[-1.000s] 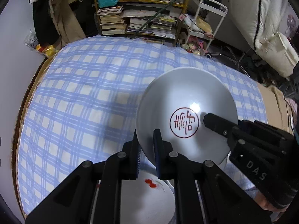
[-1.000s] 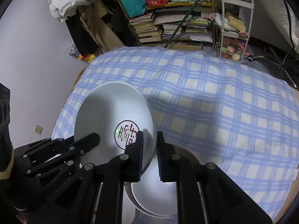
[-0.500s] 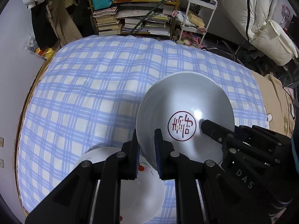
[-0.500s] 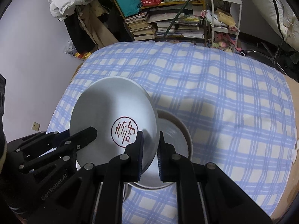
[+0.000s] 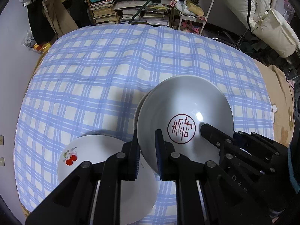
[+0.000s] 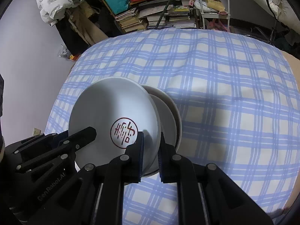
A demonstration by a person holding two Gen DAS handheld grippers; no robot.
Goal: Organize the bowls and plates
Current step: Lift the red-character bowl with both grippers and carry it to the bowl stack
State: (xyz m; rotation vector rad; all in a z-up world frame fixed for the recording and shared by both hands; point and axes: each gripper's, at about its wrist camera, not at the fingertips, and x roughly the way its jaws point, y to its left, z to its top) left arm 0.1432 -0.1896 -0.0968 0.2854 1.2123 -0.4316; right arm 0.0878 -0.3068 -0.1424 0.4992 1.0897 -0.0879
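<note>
White bowl (image 5: 184, 116) with a red seal is gripped at opposite rims by left claw (image 5: 147, 150) and right claw (image 6: 151, 150), above another bowl (image 6: 171, 110).

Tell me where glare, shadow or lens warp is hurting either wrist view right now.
Left wrist view: a bright glare spot on the bowl beside its red seal, shadow on the checked cloth left of the bowl, fisheye bending the grid. Right wrist view: no hot spot on the bowl, broad shadow right of it, dark corners.
</note>
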